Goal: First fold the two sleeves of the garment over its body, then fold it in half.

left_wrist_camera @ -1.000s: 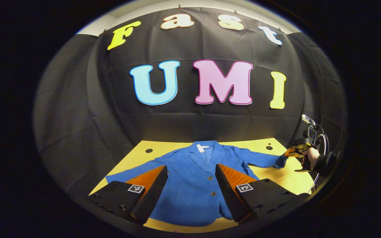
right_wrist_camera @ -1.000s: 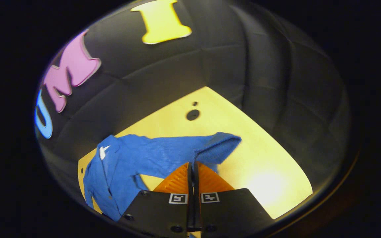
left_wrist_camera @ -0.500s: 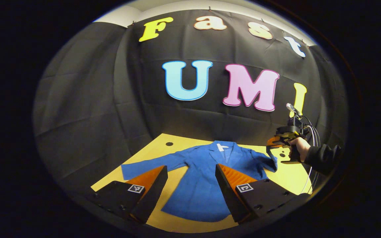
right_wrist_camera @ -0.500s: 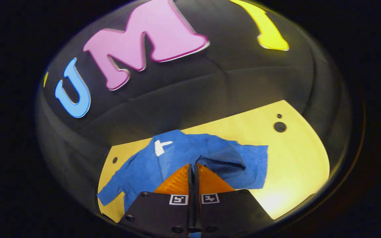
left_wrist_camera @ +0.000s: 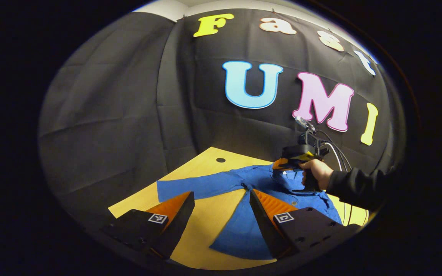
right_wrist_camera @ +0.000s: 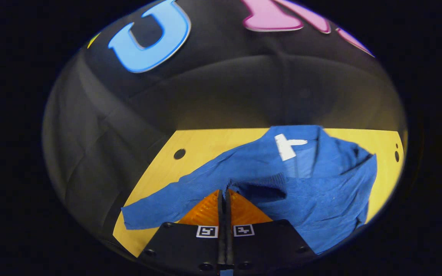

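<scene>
A blue jacket [left_wrist_camera: 244, 226] lies face up on the yellow table [left_wrist_camera: 205, 214], collar toward the back wall. My right gripper [right_wrist_camera: 224, 191] is shut on the cuff of one blue sleeve [right_wrist_camera: 261, 183], holding it above the jacket's chest [right_wrist_camera: 320, 199]. In the left gripper view that same right gripper [left_wrist_camera: 282, 165], held by a hand [left_wrist_camera: 315, 172], hovers over the collar. The other sleeve [left_wrist_camera: 194, 188] lies stretched out flat to the side. My left gripper [left_wrist_camera: 221, 205] stands open above the table's near side, nothing between its fingers.
The table [right_wrist_camera: 205, 149] has a round black hole [right_wrist_camera: 179, 154] near its back corner and another hole [left_wrist_camera: 220, 160] in the left gripper view. Black cloth walls close in behind and beside the table. A dark sleeve [left_wrist_camera: 359, 188] reaches in from the right.
My right gripper has carried the sleeve cuff inward from the table's side to above the jacket's chest. My left gripper has swung left, staying open.
</scene>
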A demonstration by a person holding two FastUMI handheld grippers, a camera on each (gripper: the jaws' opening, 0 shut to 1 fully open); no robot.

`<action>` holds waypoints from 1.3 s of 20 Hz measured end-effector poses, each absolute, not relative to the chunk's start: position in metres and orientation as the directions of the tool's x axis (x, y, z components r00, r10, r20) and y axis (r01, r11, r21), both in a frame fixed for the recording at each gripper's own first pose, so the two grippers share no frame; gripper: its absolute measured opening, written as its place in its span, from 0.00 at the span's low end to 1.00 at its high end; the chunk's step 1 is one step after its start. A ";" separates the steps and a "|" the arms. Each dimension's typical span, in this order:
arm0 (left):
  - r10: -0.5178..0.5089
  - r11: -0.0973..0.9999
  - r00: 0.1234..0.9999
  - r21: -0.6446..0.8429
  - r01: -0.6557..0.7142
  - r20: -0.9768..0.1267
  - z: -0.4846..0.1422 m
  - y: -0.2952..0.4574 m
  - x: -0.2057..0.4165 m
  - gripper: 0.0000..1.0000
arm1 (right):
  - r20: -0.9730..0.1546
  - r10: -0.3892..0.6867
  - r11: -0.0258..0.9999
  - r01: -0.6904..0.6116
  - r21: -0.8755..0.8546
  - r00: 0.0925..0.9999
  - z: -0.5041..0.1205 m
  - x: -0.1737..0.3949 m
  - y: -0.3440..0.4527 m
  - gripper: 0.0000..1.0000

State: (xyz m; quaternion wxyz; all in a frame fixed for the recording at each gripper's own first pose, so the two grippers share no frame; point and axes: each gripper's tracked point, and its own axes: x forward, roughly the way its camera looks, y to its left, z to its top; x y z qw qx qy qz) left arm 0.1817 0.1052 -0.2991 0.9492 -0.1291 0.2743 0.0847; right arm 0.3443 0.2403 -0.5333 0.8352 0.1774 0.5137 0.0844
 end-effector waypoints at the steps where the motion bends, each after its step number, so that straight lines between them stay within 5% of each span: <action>1: 0.084 0.948 0.821 -0.208 -0.241 -0.565 -0.313 0.111 0.183 0.83 | -0.829 0.325 0.924 0.034 0.381 0.456 -0.543 0.343 0.253 0.01; 2: 0.075 0.944 0.798 -0.215 -0.250 -0.598 -0.327 0.114 0.178 0.84 | -0.819 0.339 0.917 0.033 0.398 0.463 -0.554 0.344 0.263 0.05; 5: 0.091 0.915 0.773 -0.254 -0.314 -0.628 -0.366 0.134 0.187 0.85 | -0.825 0.295 0.934 0.037 0.355 0.482 -0.574 0.340 0.263 0.88; 6: 0.102 0.905 0.769 -0.263 -0.335 -0.630 -0.377 0.142 0.191 0.86 | -0.825 0.277 0.945 0.017 0.328 0.493 -0.573 0.339 0.256 0.97; 15: 0.280 0.806 0.585 -0.145 -0.574 -0.761 -0.480 0.256 0.219 0.86 | -0.538 0.202 0.978 -0.134 0.162 0.818 -0.437 0.306 0.194 0.97; 20: 0.201 0.767 0.488 -0.173 -0.618 -0.850 -0.520 0.282 0.225 0.85 | -0.429 0.142 0.988 -0.103 0.114 0.892 -0.388 0.269 0.136 0.97; 26: 0.213 0.852 0.365 -0.011 -0.523 -0.906 -0.549 0.257 0.247 0.85 | -0.407 0.077 0.997 -0.071 0.032 0.910 -0.360 0.232 0.074 0.96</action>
